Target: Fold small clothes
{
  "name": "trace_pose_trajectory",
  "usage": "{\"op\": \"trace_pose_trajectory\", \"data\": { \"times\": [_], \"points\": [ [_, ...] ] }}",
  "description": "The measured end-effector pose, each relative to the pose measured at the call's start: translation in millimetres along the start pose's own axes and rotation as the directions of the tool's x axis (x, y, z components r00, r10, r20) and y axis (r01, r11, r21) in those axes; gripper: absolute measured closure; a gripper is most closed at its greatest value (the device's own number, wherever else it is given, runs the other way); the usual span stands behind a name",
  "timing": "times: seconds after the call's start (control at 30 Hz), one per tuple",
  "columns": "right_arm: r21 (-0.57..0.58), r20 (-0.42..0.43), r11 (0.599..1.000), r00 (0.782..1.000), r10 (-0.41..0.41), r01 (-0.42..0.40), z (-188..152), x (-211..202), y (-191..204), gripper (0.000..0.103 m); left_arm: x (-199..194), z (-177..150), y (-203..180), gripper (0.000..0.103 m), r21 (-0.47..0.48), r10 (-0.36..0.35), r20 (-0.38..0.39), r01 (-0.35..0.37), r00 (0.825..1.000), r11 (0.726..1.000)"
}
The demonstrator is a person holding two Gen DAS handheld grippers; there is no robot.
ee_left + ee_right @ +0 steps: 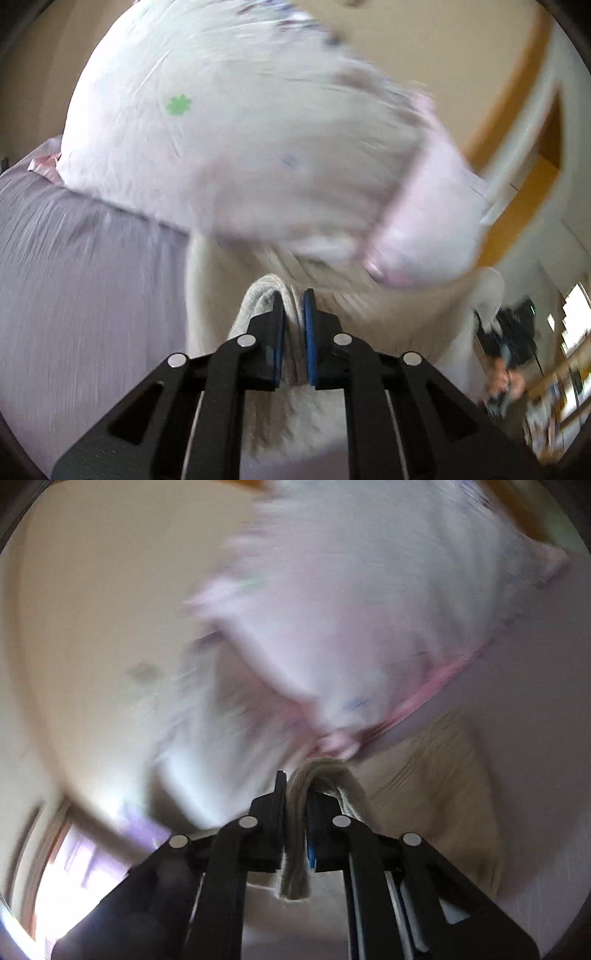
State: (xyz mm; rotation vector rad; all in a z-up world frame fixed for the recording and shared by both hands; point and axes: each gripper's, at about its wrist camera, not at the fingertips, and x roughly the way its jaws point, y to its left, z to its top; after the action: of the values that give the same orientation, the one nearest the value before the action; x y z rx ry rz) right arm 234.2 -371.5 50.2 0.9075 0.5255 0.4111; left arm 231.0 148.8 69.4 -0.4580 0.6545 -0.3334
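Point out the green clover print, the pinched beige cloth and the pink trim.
Green clover print [179, 105], left wrist view, its centre.
Pinched beige knitted cloth [295, 834], right wrist view, bunched fold.
Pink trim [439, 681], right wrist view, mid-band.

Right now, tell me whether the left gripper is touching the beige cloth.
Touching. The left wrist view shows the left gripper with its jaws closed on a fold of the beige cloth, fabric pinched between the blue pads.

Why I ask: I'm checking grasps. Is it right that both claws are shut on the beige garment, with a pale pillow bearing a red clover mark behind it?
Nearly. The clover mark on the pale pillow is green, not red, as the left wrist view shows. Both the left claw and the right claw are indeed shut on the beige garment.
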Motion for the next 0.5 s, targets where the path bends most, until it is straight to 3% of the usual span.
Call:
{"op": "trace_pose_trajectory", "data": {
  "times": [0.03,0.07,0.1,0.13,0.17,0.2,0.23,0.27,0.33,0.5],
  "points": [
    [0.032,-0.010,0.996,0.997,-0.081,0.081,9,21,-12,0.086,17,10,8,0.087,-0.020,0.027,-0.004,-0.028,1.000,0.999],
    [0.056,-0.027,0.988,0.990,-0.140,0.141,13,35,-22,0.069,33,18,18,0.085,-0.052,0.055,-0.031,-0.056,0.998,0.997],
    [0.085,-0.042,0.977,0.980,-0.194,0.197,15,45,-30,0.044,40,21,28,0.083,-0.094,0.088,-0.049,-0.093,0.995,0.991],
    [0.113,-0.040,0.970,0.977,-0.210,0.213,14,47,-36,0.036,41,22,33,0.074,-0.116,0.092,-0.055,-0.098,0.994,0.988],
    [0.130,-0.013,0.975,0.984,-0.180,0.180,12,44,-42,0.025,36,21,40,0.067,-0.131,0.073,-0.049,-0.078,0.996,0.988],
    [0.106,0.022,0.985,0.990,-0.143,0.140,9,38,-43,0.020,29,18,43,0.050,-0.131,0.066,-0.037,-0.070,0.997,0.989],
    [0.080,0.047,0.989,0.991,-0.129,0.125,8,33,-42,0.018,22,15,46,0.036,-0.127,0.073,-0.030,-0.076,0.997,0.989],
    [0.046,0.081,0.992,0.989,-0.121,0.118,6,26,-41,0.016,15,9,50,0.033,-0.126,0.066,-0.039,-0.070,0.997,0.989],
    [0.028,0.090,0.994,0.990,-0.110,0.108,6,21,-41,0.015,9,-4,54,0.028,-0.133,0.019,-0.082,-0.030,0.996,0.991],
    [-0.039,0.080,0.994,0.992,-0.097,0.100,6,25,-35,0.015,25,-21,51,0.024,-0.117,0.015,-0.187,-0.037,0.982,0.992]
  ]
}}
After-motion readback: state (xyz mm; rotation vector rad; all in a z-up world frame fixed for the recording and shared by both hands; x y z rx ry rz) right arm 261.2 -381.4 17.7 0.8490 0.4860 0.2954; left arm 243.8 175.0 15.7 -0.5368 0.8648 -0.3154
